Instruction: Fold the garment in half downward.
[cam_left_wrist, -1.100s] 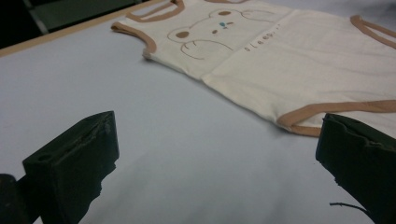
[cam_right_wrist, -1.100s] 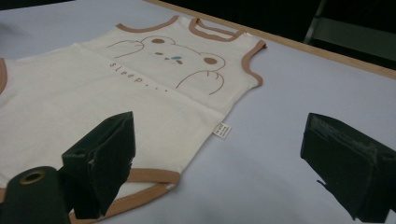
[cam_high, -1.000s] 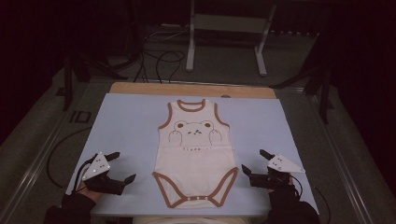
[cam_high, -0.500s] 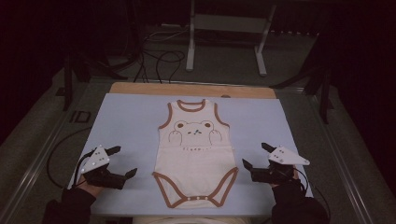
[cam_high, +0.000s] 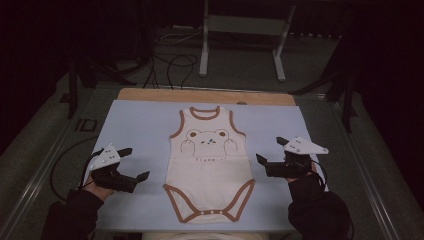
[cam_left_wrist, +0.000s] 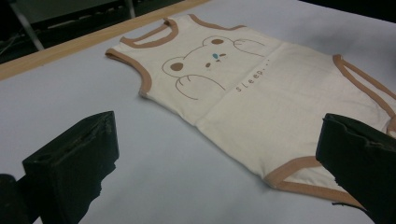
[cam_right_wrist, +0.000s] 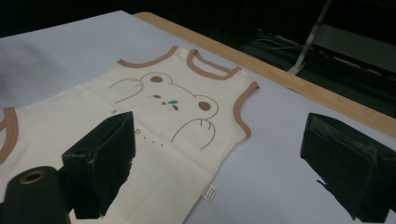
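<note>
Between two open tools, one bodysuit.

Each hand holds a black tool: the left tool and the right tool. Both have two blocky black jaws with rough, matte faces, seen close in the gripper views. A pale grey three-cornered plate dotted with small dark marks tops each one. Thin dark cables trail from them. Both forearms wear dark sleeves.
</note>
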